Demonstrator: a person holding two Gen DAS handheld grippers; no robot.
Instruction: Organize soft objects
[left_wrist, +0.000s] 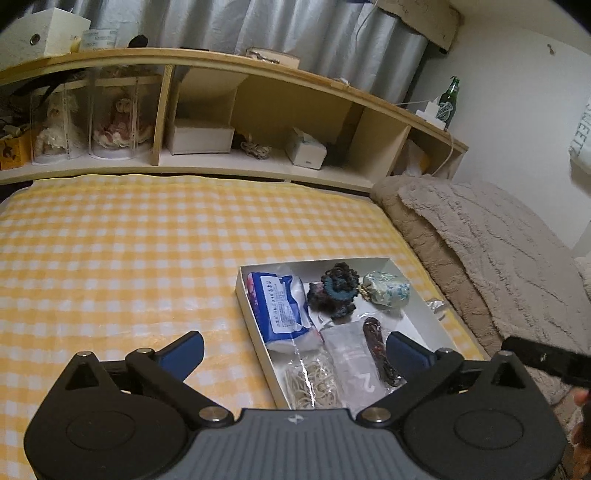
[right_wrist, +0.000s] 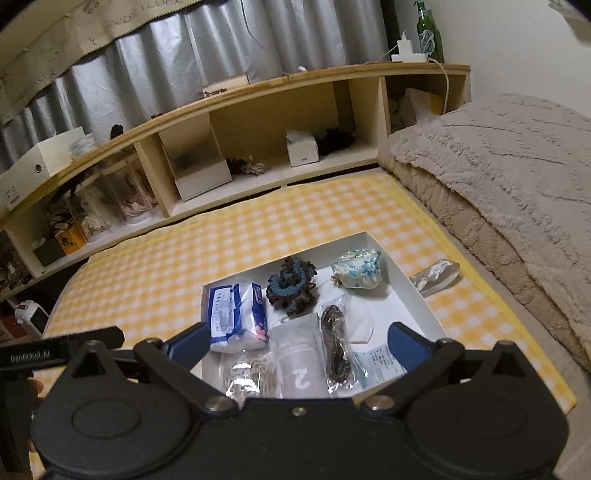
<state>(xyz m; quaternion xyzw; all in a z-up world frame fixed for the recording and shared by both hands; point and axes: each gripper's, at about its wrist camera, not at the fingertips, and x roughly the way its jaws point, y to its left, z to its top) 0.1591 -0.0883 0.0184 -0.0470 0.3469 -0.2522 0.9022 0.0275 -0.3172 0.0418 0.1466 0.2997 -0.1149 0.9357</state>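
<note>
Both tongs released above the white box (right_wrist: 424, 295)

Left tongs (left_wrist: 295, 349) and right tongs (right_wrist: 295, 343) hang empty; tissue pack (right_wrist: 236, 314) lies inside.

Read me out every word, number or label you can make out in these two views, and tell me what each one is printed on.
"2": on the clear grey zip pouch in the white cardboard box.
"GenRobot.AI": on the black bar at the right-wrist view's left edge.
Printing on the blue-and-white tissue pack: too small to read.
White paper slip in a clear bag: too blurred.
Green glass bottle label: unreadable.
White hanging sign on the wall: cut off, uncertain.
</note>
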